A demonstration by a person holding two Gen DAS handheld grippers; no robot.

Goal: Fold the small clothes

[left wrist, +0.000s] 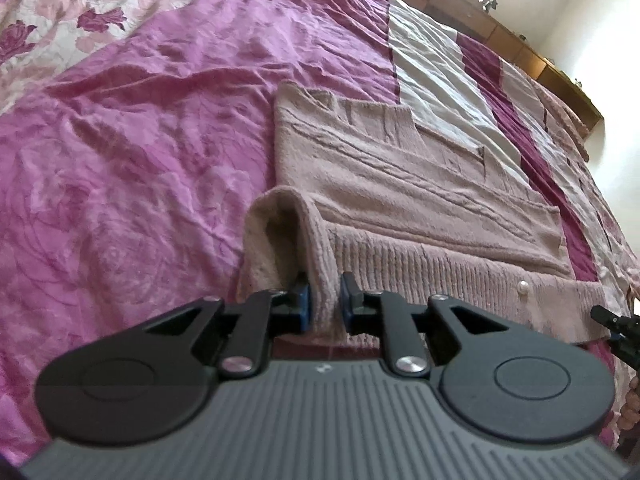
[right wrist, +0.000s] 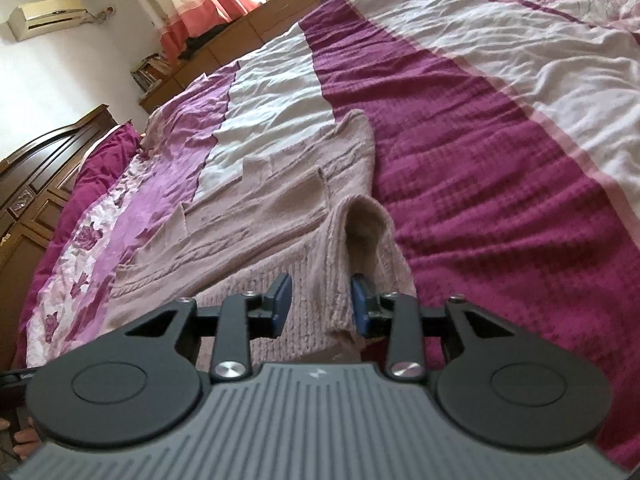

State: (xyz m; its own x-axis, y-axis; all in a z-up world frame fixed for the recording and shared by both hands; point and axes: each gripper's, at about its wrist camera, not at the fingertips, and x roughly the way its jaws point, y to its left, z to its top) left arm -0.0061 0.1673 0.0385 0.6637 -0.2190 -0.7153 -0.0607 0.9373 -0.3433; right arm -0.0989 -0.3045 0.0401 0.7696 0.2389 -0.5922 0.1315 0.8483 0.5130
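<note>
A dusty pink knitted cardigan (left wrist: 400,200) with a pearl button (left wrist: 523,286) lies partly folded on the bed; it also shows in the right wrist view (right wrist: 260,220). My left gripper (left wrist: 325,296) is shut on the left corner of its ribbed hem, which stands up in a fold between the blue pads. My right gripper (right wrist: 320,300) straddles the right corner of the hem; its jaws stand wider and the fabric touches only the right pad (right wrist: 362,304). The tip of the right gripper (left wrist: 616,320) shows at the left wrist view's right edge.
The bed has a wrinkled quilt in pink (left wrist: 140,160), white (right wrist: 280,92) and maroon (right wrist: 500,180) bands. A wooden headboard (right wrist: 48,172) stands left. A low wooden cabinet (right wrist: 248,32) with books runs under the curtained window.
</note>
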